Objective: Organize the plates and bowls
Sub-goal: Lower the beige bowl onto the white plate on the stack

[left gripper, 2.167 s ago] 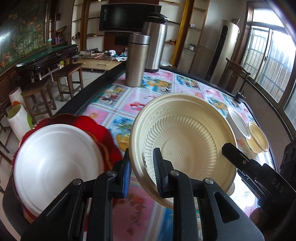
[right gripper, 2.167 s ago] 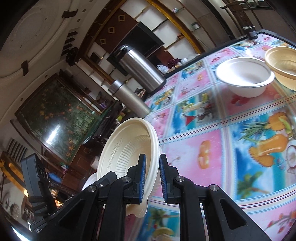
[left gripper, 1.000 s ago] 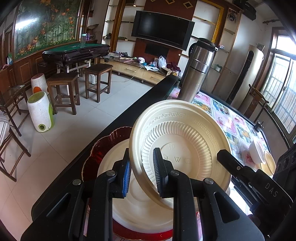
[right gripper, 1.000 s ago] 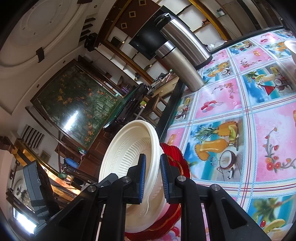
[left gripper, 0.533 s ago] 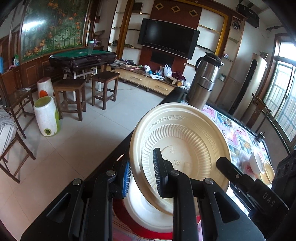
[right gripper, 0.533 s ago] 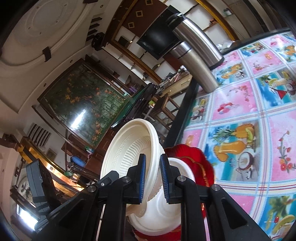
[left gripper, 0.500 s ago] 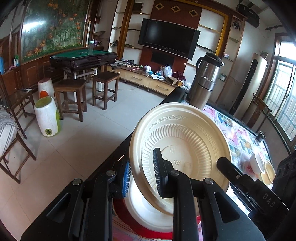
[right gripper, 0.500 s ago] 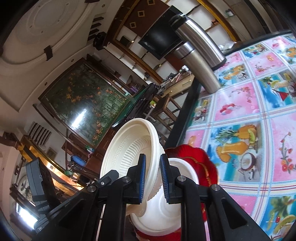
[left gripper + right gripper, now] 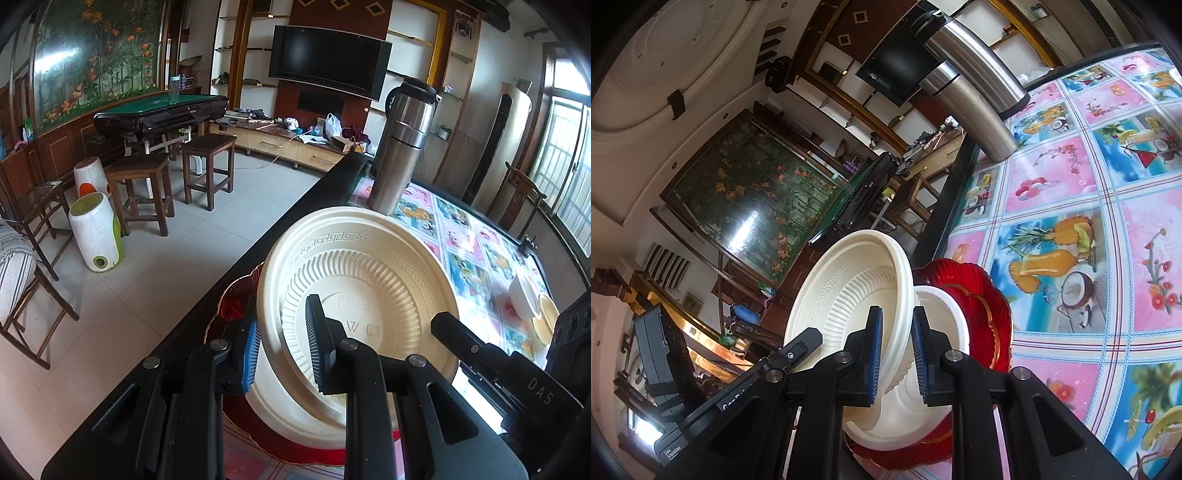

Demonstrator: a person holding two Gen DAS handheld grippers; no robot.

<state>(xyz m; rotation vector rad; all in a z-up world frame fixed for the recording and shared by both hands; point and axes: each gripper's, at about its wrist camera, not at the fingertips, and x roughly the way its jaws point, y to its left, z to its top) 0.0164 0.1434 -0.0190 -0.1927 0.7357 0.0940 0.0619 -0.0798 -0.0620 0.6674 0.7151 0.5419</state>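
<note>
cream plate (image 9: 369, 280), key-pattern rim | red plate (image 9: 979, 295) | white bowl (image 9: 938, 321)

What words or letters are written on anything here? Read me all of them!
"DAS": on the black body of the right gripper, seen from the left wrist.
"W": embossed on the cream plate's underside, among small symbols too faint to read.
White print on the left gripper's body, seen from the right wrist: too blurred to read.

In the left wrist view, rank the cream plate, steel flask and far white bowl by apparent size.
1. cream plate, closest to the camera, so it looks biggest.
2. steel flask.
3. white bowl, far down the table; true size against the others is unsure.
</note>
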